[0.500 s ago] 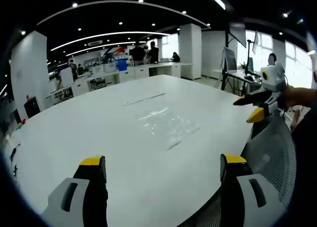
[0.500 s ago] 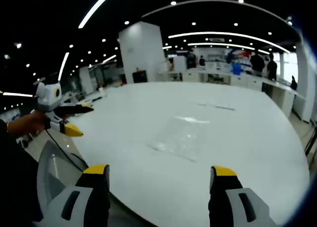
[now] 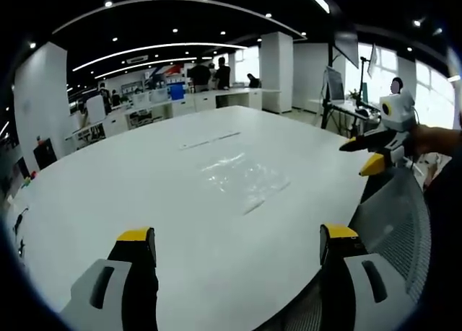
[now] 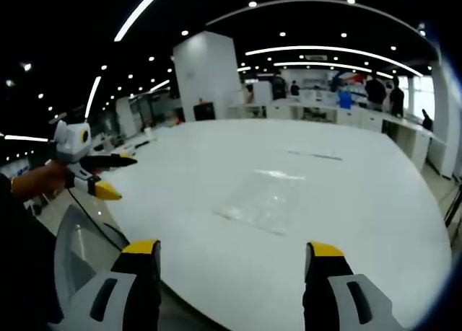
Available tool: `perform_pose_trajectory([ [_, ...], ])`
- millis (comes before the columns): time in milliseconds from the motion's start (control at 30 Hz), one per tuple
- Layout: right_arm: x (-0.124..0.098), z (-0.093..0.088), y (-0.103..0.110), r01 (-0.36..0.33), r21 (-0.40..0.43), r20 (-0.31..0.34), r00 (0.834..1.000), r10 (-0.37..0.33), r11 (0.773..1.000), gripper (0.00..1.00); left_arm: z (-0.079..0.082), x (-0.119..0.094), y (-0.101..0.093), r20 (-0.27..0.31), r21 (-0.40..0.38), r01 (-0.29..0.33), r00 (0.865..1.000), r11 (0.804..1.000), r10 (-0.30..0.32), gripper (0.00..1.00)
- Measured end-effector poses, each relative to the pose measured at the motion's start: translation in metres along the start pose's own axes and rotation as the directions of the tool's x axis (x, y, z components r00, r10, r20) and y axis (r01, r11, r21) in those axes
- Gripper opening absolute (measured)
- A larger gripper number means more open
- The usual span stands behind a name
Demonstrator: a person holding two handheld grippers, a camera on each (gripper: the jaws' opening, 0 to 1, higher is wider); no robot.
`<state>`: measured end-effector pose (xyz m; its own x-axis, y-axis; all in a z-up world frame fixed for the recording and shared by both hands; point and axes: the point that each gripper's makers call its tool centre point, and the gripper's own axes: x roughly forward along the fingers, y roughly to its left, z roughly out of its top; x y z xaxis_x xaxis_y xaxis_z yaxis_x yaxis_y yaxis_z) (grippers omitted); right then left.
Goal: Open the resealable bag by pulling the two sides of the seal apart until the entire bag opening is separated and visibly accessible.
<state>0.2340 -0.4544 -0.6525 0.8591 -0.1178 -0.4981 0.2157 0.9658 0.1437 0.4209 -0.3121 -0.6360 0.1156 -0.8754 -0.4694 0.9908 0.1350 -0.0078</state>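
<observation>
A large white table (image 3: 144, 194) took up most of both views, its rounded edge running toward the viewer. Behind it, at 12 o'clock in the left gripper view, stood an open office with white counters (image 3: 216, 99) and several people (image 3: 209, 75) standing well apart from the table. A white pillar (image 4: 206, 75) rose at 11 o'clock in the right gripper view.

At the table's near edge sat a grey mesh chair (image 3: 401, 223), at 4 o'clock in the left gripper view.

The clear resealable bag (image 3: 245, 178) lay flat on the table, near its middle, just above centre in the left gripper view and near centre in the right gripper view (image 4: 263, 201). Neither gripper touched it.

The left gripper (image 3: 234, 248) hung over the near table edge with its yellow-tipped jaws spread wide and nothing between them; it also appeared at 9 o'clock in the right gripper view (image 4: 105, 176), held in a hand (image 4: 40, 179). The right gripper (image 4: 231, 255) likewise had its jaws parted wide and bare, and appeared at 3 o'clock in the left gripper view (image 3: 364, 156).
</observation>
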Motion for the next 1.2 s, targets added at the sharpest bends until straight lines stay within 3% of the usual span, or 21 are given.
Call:
perform_pose_trajectory([
  [633, -0.0004, 0.0015, 0.0002, -0.005, -0.01, -0.005, 1.0, 0.005, 1.0, 0.81, 0.0014, 0.0014, -0.0018, -0.001, 0.004, 0.005, 1.0, 1.0, -0.005, 0.91],
  [800, -0.0009, 0.0022, 0.0002, 0.0, -0.019, -0.007, 1.0, 0.0, 1.0, 0.76, -0.0002, 0.0009, -0.0032, -0.004, 0.003, 0.018, 1.0, 1.0, -0.018, 0.87],
  [1200, -0.0006, 0.0019, 0.0005, -0.002, -0.008, -0.006, 1.0, 0.002, 1.0, 0.76, 0.0002, 0.0023, -0.0033, -0.007, -0.005, 0.018, 1.0, 1.0, -0.018, 0.91],
])
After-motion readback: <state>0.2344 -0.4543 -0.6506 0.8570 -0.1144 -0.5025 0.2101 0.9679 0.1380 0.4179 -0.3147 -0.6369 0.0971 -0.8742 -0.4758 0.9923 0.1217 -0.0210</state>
